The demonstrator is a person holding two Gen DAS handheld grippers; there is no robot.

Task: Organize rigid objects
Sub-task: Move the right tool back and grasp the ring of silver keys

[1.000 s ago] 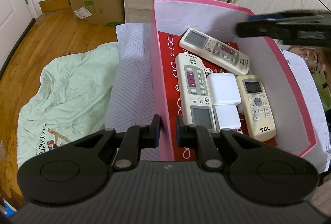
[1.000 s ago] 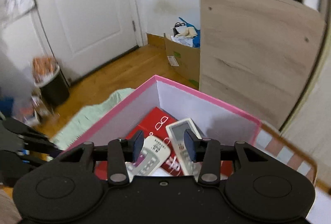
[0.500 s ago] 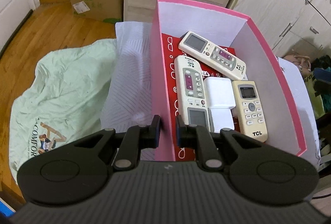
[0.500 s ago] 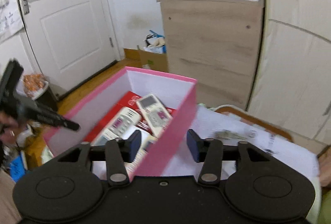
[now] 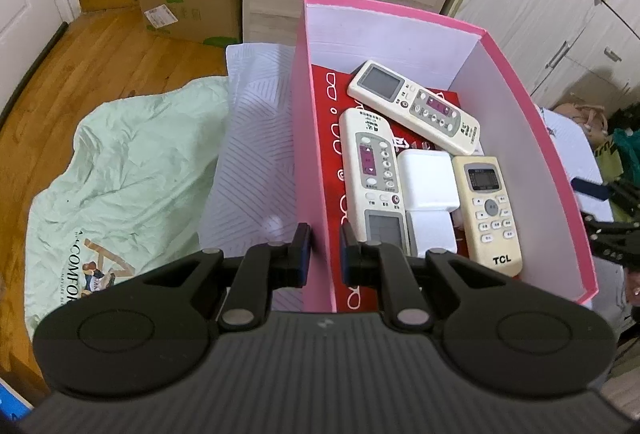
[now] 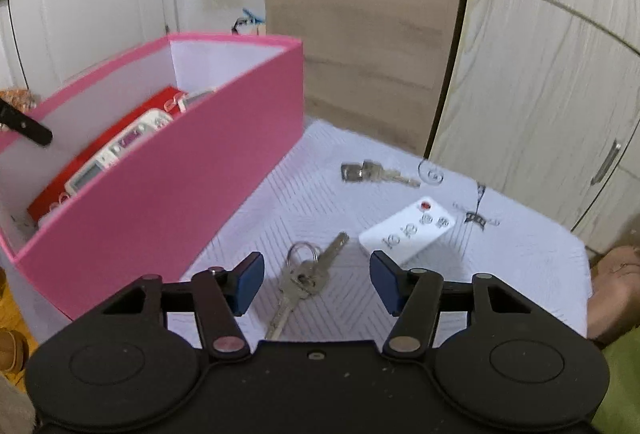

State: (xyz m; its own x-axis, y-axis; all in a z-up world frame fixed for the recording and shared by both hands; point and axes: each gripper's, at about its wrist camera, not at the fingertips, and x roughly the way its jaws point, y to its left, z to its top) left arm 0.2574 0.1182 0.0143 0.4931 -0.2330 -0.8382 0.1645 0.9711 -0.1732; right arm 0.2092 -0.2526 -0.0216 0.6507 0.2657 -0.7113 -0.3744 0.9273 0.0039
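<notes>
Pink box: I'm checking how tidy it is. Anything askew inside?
Yes. In the pink box, one remote lies diagonally across the far end, while the other two lie lengthwise.

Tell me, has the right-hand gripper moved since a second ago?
Yes. The right gripper swung rightward, out of the tall pink cardboard box, and now hangs open over the bunch of silver metal keys on the white cloth.

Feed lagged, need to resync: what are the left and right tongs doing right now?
Left tongs: shut on the wall of the pink box.
Right tongs: open, holding nothing, above the bunch of keys.
</notes>
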